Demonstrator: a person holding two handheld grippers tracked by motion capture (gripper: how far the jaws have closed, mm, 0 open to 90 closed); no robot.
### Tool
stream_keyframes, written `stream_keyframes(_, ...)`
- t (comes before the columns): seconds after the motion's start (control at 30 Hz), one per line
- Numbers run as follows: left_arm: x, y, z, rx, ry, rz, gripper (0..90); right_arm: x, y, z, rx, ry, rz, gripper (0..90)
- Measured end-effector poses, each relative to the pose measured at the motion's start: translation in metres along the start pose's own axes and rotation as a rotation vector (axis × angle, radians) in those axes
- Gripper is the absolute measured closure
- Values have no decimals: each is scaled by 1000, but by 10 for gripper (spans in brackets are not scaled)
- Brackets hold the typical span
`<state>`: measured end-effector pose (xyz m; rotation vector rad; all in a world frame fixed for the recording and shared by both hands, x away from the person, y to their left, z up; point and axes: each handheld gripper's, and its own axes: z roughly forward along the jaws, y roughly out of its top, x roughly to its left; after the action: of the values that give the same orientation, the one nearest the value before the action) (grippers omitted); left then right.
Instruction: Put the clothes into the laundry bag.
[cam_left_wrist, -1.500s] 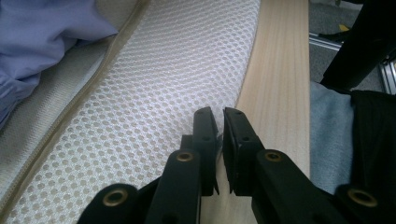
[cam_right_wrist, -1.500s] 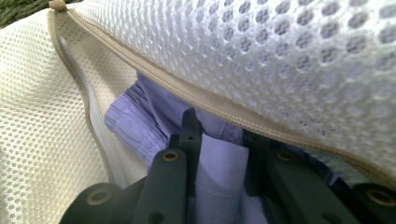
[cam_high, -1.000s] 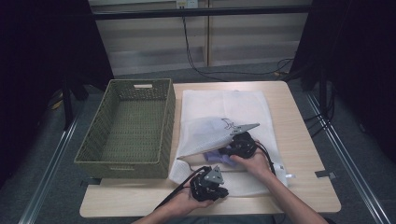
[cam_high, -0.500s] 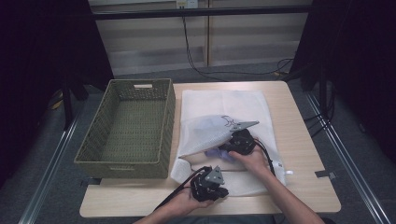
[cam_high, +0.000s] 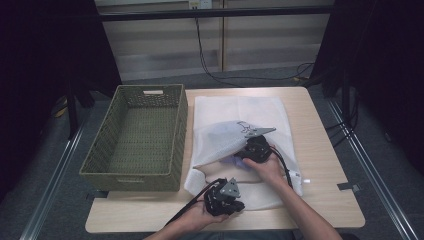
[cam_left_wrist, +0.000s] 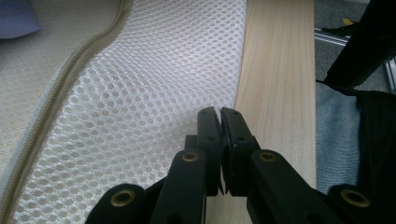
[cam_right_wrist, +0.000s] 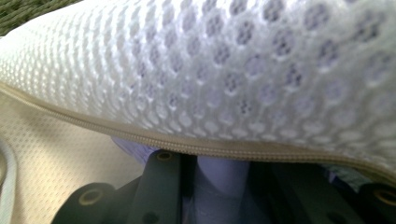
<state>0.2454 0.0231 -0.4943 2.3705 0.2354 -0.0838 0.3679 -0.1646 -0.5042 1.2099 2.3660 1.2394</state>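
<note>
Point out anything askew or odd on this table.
The white mesh laundry bag lies unzipped, its upper layer humped up over the right gripper, which pushes a pale purple garment inside. The left gripper pinches the bag's near edge.

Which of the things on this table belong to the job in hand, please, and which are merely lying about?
In the job:
white mesh zip-up laundry bag
lilac cloth held in the right tongs
left tongs pinching the bag's edge

Lying about:
green woven basket
</note>
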Motion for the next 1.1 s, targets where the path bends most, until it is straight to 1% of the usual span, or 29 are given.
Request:
stream_keyframes(0.13,0,0,0,2,-2,2,873,-1,1,3,-8,-14,0,719)
stream_keyframes(0.17,0,0,0,3,-3,2,872,-2,2,3,-12,-22,5,717)
stream_keyframes(0.2,0,0,0,-3,-5,-1,873,-3,2,4,-13,-20,10,714)
stream_keyframes(0.3,1,1,-1,12,-11,11,873,-5,3,7,-24,-26,23,708)
stream_keyframes(0.33,1,1,-1,12,-5,9,873,-5,3,7,-24,-29,26,707)
stream_keyframes(0.4,0,0,0,3,-4,2,873,-6,4,8,-24,-33,26,707)
stream_keyframes(0.43,1,1,-1,13,-5,8,873,-6,5,9,-26,-34,27,707)
stream_keyframes(0.5,0,0,0,2,-4,3,873,-6,6,10,-22,-40,27,706)
stream_keyframes(0.53,1,1,-1,15,-6,8,873,-6,6,10,-22,-43,26,707)
stream_keyframes(0.63,0,1,-1,16,-4,10,873,-6,6,12,-30,-59,23,705)
stream_keyframes(0.73,0,1,-1,16,-4,10,873,-5,6,13,-36,-61,33,691)
stream_keyframes(0.8,1,0,0,8,-6,11,873,-4,5,11,-36,-53,34,675)
stream_keyframes(0.83,1,0,-1,11,-5,3,873,-4,6,10,-33,-47,40,656)
stream_keyframes(0.87,2,1,-1,20,-13,5,874,-3,6,9,-27,-36,46,630)
stream_keyframes(0.9,1,0,-1,12,-11,3,875,-3,7,8,-21,-24,43,613)
stream_keyframes(0.97,2,1,-1,18,-12,6,875,-2,7,5,-12,-13,44,586)
stream_keyframes(1.03,1,0,-1,11,-5,5,875,1,6,1,-8,1,32,564)
stream_keyframes(1.07,1,1,-1,16,-9,6,875,3,6,-2,-3,8,33,556)
stream_keyframes(1.1,1,1,-1,17,-12,6,875,4,5,-5,3,13,24,549)
